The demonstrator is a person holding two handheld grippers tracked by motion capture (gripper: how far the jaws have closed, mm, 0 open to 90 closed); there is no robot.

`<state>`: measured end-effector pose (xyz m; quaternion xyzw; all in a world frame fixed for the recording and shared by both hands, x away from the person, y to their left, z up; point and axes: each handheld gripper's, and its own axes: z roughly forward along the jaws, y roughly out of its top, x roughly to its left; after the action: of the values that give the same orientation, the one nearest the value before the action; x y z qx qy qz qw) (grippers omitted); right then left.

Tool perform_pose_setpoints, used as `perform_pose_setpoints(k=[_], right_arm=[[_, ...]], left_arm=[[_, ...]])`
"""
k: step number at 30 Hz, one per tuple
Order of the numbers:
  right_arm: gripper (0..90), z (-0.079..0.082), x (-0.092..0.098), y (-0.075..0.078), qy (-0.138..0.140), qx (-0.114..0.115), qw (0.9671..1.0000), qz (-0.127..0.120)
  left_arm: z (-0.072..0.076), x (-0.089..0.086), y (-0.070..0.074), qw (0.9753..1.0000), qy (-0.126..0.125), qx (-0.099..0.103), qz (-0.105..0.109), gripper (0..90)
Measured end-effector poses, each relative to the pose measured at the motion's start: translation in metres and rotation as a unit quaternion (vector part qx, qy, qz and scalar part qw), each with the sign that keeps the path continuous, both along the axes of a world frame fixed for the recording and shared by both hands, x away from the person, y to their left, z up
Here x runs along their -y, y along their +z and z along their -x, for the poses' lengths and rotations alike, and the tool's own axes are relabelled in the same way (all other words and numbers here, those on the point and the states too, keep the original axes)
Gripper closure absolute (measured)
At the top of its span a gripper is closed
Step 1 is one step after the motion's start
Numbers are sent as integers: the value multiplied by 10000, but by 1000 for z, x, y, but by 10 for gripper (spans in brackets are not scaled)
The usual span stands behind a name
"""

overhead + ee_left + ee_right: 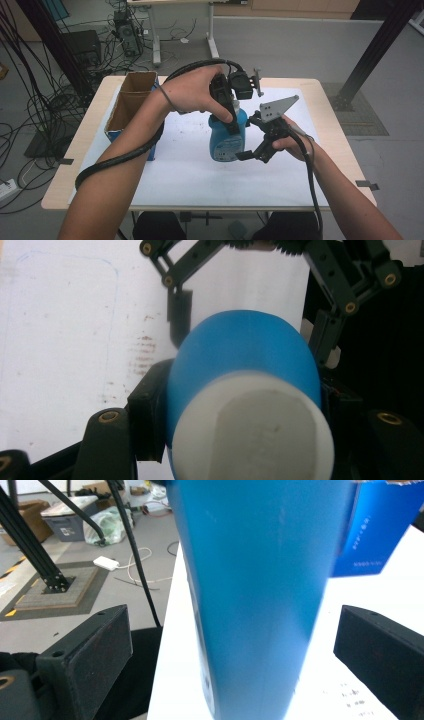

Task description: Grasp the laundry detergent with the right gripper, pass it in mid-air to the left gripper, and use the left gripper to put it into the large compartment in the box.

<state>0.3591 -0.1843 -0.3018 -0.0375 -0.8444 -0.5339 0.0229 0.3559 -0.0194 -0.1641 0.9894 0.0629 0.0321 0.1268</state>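
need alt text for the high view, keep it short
A blue bottle stands on a white sheet on a wooden table; the left gripper clamps its top from above, and the right gripper brackets its lower body with fingers apart. An open cardboard box sits at the left.

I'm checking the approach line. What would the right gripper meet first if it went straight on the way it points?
The blue bottle. It stands between the right gripper's open fingers, right ahead. How close the fingers are to its sides is hard to judge.
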Motion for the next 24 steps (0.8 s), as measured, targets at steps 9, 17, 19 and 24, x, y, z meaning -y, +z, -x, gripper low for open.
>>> perform_pose_setpoints(k=[9, 17, 19, 24], right_arm=[[31, -2, 23, 8, -176, -174, 9992, 298], [32, -7, 43, 13, -524, -230, 9960, 691], [32, -7, 47, 16, -575, -240, 9949, 788], [31, -12, 55, 23, -884, -368, 9889, 1134]], left_arm=[[-2, -5, 1, 9997, 252, -7, 49, 376], [-1, -11, 2, 9983, 581, 2, -58, 376], [-2, -13, 2, 9976, 689, 2, -97, 376], [-4, -19, 3, 9953, 962, 53, -58, 376]])
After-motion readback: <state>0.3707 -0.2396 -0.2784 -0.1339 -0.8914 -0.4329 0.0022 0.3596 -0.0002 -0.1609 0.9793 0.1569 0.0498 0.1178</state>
